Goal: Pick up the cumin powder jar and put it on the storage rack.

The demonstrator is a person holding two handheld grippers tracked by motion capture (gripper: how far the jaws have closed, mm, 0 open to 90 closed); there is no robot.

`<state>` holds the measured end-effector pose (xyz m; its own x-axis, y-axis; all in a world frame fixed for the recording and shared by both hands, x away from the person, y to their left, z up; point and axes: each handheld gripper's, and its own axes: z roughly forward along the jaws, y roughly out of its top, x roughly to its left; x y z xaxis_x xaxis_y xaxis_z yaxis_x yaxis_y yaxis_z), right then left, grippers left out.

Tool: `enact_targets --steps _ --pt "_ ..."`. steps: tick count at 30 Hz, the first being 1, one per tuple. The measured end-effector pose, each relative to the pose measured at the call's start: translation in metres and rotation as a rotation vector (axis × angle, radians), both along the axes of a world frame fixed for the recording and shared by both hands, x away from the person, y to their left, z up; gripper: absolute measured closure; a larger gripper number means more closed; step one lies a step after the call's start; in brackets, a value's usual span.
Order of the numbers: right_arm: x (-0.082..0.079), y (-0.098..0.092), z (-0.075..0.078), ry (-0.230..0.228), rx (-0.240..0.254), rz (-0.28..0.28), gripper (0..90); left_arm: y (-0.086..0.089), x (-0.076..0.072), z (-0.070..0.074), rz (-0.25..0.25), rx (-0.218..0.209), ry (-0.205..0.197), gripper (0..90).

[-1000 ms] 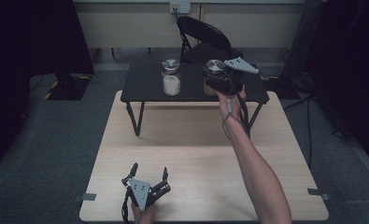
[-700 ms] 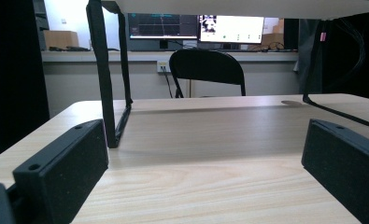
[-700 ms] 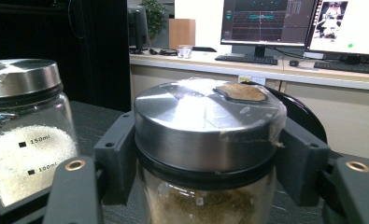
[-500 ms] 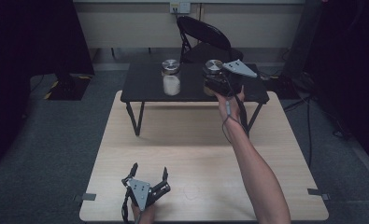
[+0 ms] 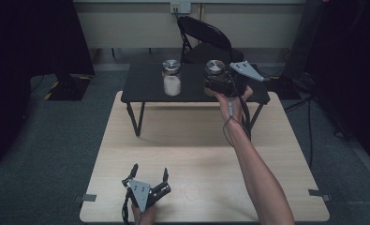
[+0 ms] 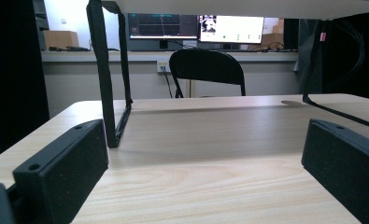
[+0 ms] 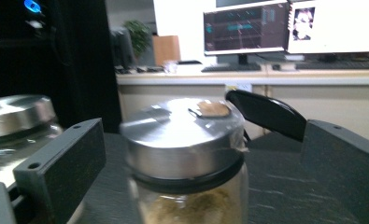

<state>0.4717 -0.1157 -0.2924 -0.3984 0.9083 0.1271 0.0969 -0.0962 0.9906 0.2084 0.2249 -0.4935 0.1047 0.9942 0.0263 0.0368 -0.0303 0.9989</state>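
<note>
Pale wood grain across the table [image 5: 196, 154]. Black top and legs on the small stand [image 5: 145, 86]. Silver lids on both jars: white filling in the left jar [image 5: 172, 78], tan-brown filling under the black collar of the right jar [image 7: 187, 163], with a small brown patch on its lid. Black jaws and a grey plate on the right gripper [image 5: 220, 84]; same black and grey on the left gripper [image 5: 150, 176]. Black chair [image 5: 206, 35]. Grey-blue carpet [image 5: 51, 140].

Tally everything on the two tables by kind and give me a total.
Jars with metal lids: 2 (white-filled jar, brown-filled jar)
Handheld grippers: 2 (left gripper, right gripper)
Total: 4
</note>
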Motion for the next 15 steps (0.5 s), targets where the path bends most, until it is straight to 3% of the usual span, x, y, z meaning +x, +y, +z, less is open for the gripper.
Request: enact_targets --steps 6,15 --pt "-0.011 -0.006 -0.001 -0.035 -0.010 0.012 0.0 0.000 0.000 0.000 -0.001 0.000 -0.001 0.0" --pt "-0.029 -0.004 -0.013 -0.038 -0.026 0.018 0.0 0.000 0.000 0.000 -0.001 0.000 -0.001 0.0"
